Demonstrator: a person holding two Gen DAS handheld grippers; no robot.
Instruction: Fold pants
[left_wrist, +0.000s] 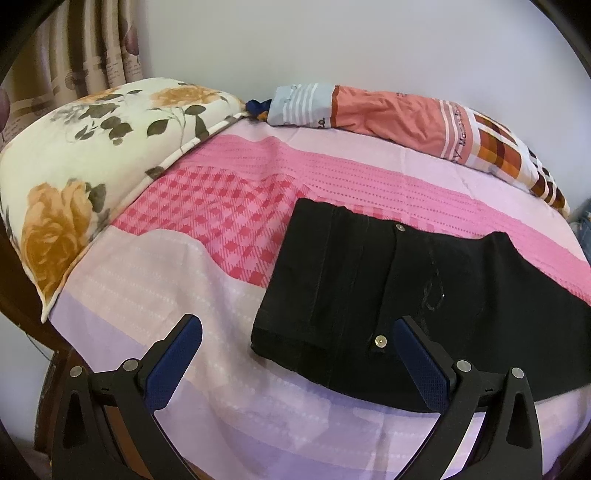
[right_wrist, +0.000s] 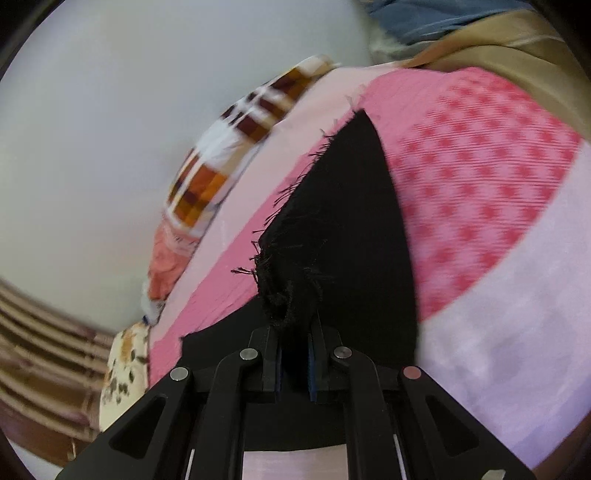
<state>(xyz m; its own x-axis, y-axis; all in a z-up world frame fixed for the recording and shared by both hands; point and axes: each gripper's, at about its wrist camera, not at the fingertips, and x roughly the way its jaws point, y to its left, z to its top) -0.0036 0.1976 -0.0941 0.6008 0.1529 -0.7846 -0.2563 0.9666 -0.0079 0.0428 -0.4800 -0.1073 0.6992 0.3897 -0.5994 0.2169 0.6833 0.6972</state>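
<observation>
Black pants lie on the pink and lilac bedspread, waistband end with two metal buttons toward the left wrist view's centre. My left gripper is open and empty, hovering over the waist end, its right finger above the cloth. My right gripper is shut on the frayed hem of a black pants leg and holds it lifted above the bedspread; the view is blurred by motion.
A floral pillow lies at the bed's left end. A patchwork pillow lies along the white wall, and shows in the right wrist view. A curtain hangs at the back left. The bed edge runs beneath my left gripper.
</observation>
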